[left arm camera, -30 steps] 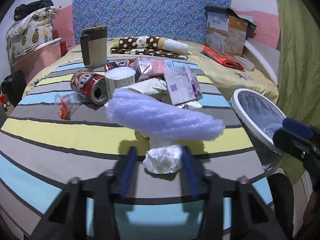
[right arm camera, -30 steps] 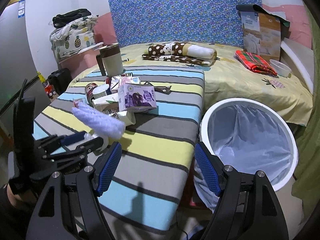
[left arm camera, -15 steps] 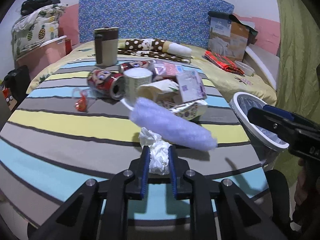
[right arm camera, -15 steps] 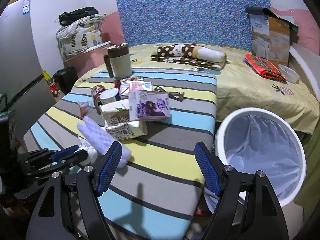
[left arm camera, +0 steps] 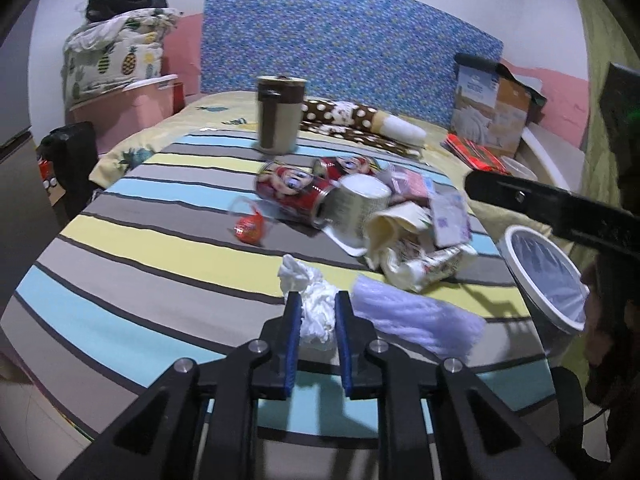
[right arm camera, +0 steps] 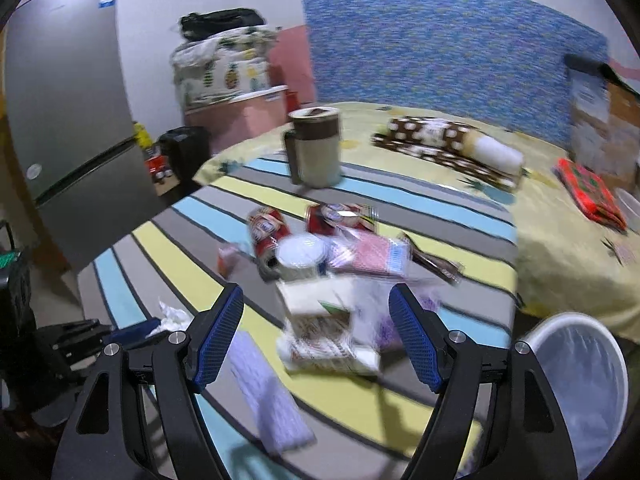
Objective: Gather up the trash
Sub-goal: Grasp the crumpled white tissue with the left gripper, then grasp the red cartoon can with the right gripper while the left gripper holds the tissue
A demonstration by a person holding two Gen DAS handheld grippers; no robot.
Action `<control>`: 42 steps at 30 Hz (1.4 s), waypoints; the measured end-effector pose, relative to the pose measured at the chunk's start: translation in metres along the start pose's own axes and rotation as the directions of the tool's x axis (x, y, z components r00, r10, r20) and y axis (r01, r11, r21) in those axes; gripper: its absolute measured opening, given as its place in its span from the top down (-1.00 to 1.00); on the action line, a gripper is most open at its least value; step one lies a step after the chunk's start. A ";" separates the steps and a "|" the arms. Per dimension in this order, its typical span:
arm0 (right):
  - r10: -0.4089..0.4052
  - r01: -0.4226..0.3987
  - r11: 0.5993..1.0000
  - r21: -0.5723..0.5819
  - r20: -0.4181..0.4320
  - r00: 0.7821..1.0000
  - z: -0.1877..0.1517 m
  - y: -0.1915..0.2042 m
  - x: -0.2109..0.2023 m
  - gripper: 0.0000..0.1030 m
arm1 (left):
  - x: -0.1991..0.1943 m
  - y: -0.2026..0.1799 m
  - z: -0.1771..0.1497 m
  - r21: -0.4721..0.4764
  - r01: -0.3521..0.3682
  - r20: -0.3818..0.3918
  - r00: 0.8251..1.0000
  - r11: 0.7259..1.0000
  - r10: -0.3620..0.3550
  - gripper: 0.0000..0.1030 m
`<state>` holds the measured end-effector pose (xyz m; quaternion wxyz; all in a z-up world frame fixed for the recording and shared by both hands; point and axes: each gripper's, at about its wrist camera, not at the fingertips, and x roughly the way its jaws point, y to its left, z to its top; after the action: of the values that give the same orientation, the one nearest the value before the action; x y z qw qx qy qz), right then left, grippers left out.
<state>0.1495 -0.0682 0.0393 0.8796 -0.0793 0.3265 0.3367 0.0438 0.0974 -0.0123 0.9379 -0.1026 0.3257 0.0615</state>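
At lower centre of the left wrist view, the left claw (left arm camera: 316, 312) is clenched on a crumpled white tissue (left arm camera: 314, 308) above the striped bench (left arm camera: 132, 280). Just right lies a lilac bubble-wrap roll (left arm camera: 416, 316). The right claw (right arm camera: 316, 336) gapes wide, gripping nothing. Farther back sit red cans (left arm camera: 292, 194) and cartons; the white bin (left arm camera: 544, 280) stands at right.

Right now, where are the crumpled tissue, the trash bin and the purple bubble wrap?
crumpled tissue (left arm camera: 316, 312), left wrist view, its middle between the jaws.
trash bin (right arm camera: 618, 364), right wrist view, white rim.
purple bubble wrap (left arm camera: 416, 316), left wrist view, its middle.
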 end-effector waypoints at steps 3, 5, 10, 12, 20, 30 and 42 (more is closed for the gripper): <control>0.036 -0.038 0.998 -0.041 -0.025 0.999 0.014 0.006 0.020 -0.48 | -0.001 0.013 0.003 -0.019 -0.021 0.013 1.000 1.000 0.021 0.66; 0.056 -0.060 0.996 -0.063 -0.064 0.996 0.025 0.011 0.040 -0.48 | 0.000 0.022 0.005 -0.032 -0.029 0.020 0.999 0.999 0.030 0.66; 0.092 -0.112 0.985 -0.131 -0.145 0.985 0.039 0.022 0.071 -0.41 | 0.005 0.037 0.009 -0.057 -0.041 0.025 0.999 0.998 0.042 0.66; 0.096 -0.130 0.978 -0.165 -0.197 0.976 0.043 0.028 0.087 -0.34 | 0.008 0.042 0.009 -0.066 -0.039 0.025 0.999 0.997 0.041 0.66; 0.041 -0.153 0.951 -0.267 -0.381 0.924 0.047 0.046 0.145 -0.28 | 0.017 0.058 0.008 -0.103 -0.039 0.016 0.999 0.994 0.040 0.66; 0.012 -0.148 0.950 -0.276 -0.440 0.898 0.050 0.052 0.168 -0.06 | 0.022 0.067 0.007 -0.129 -0.041 0.012 0.999 0.991 0.042 0.66; 0.089 -0.149 0.971 -0.187 -0.295 0.951 0.064 0.038 0.105 -0.06 | 0.006 0.054 0.015 -0.106 -0.041 0.046 0.998 0.994 0.046 0.66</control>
<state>0.2171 0.0409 0.0264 0.7885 -0.1978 0.4168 0.4066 0.0475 0.1536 -0.0125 0.9372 -0.1431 0.3015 0.1015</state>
